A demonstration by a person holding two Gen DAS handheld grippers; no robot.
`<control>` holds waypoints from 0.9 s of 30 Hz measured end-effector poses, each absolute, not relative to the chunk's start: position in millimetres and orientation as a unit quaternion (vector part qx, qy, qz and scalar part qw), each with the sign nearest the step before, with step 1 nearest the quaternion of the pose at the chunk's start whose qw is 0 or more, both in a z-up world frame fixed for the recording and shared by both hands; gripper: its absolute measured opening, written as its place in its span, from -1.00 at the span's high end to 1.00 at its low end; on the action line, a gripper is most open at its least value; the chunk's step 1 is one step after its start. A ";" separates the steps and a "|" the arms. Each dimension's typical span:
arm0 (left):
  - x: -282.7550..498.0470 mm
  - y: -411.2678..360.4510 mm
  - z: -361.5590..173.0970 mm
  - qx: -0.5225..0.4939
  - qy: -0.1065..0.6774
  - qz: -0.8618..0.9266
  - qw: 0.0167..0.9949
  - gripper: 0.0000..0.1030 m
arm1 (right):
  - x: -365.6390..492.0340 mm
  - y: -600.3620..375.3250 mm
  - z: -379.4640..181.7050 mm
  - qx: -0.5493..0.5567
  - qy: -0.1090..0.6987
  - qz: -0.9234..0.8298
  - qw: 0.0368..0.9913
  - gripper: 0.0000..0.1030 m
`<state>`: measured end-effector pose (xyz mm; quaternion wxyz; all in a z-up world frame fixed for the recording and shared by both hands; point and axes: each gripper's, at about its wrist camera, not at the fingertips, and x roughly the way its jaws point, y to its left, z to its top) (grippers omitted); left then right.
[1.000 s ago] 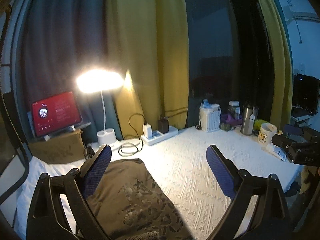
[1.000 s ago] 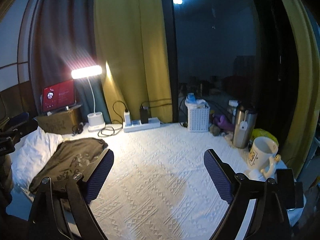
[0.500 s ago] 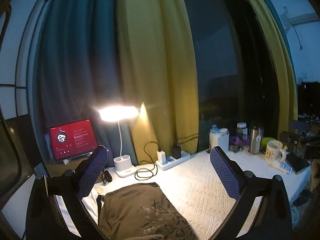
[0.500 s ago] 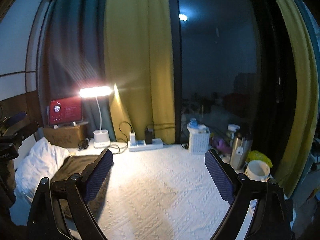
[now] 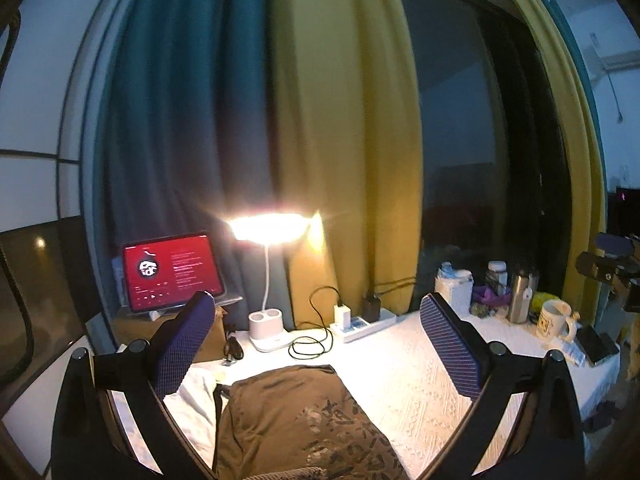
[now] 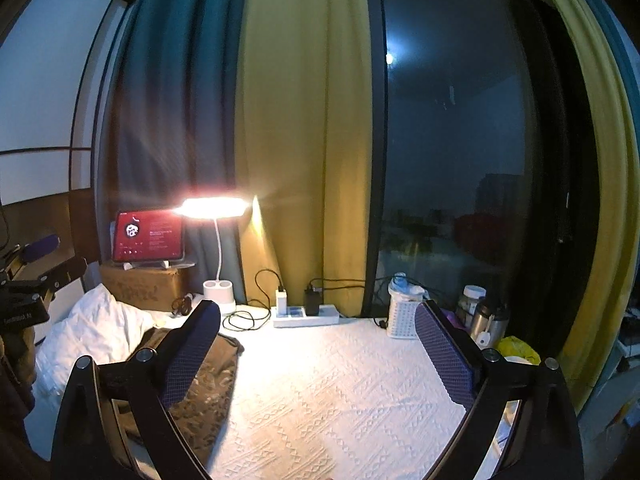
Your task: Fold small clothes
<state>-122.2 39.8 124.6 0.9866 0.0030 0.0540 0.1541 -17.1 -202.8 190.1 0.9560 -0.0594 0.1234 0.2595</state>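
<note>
One brown printed garment [image 5: 296, 420] lies flat, folded, at the left side of the white textured bedspread [image 5: 408, 376], its left edge overlapping a white pillow [image 6: 88, 332].

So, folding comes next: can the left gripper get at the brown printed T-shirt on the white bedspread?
Probably yes: the left gripper is open and empty, the brown printed T-shirt lies just below it, nothing between.

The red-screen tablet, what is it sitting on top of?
The tablet stands on a small white stand on a brown cardboard box. What the box rests on is hidden by the white pillow in front of it.
</note>
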 end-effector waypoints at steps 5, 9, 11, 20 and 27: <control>-128.9 43.5 129.2 0.005 0.044 0.166 0.985 -0.97 | -25.1 -198.9 200.1 -0.066 0.108 0.257 0.958 -0.91; -135.1 46.7 134.4 0.004 0.042 0.180 0.983 -0.97 | -29.9 -197.7 206.5 -0.070 0.100 0.258 0.958 -0.91; -138.0 50.1 135.6 -0.003 0.043 0.183 0.982 -0.97 | -31.8 -197.9 210.5 -0.070 0.095 0.257 0.959 -0.91; -143.6 61.0 133.0 -0.022 0.048 0.190 0.980 -0.97 | -31.4 -197.0 212.5 -0.067 0.091 0.256 0.960 -0.92; -143.1 65.3 129.6 -0.029 0.053 0.193 0.979 -0.97 | -27.9 -193.3 207.3 -0.068 0.101 0.259 0.958 -0.92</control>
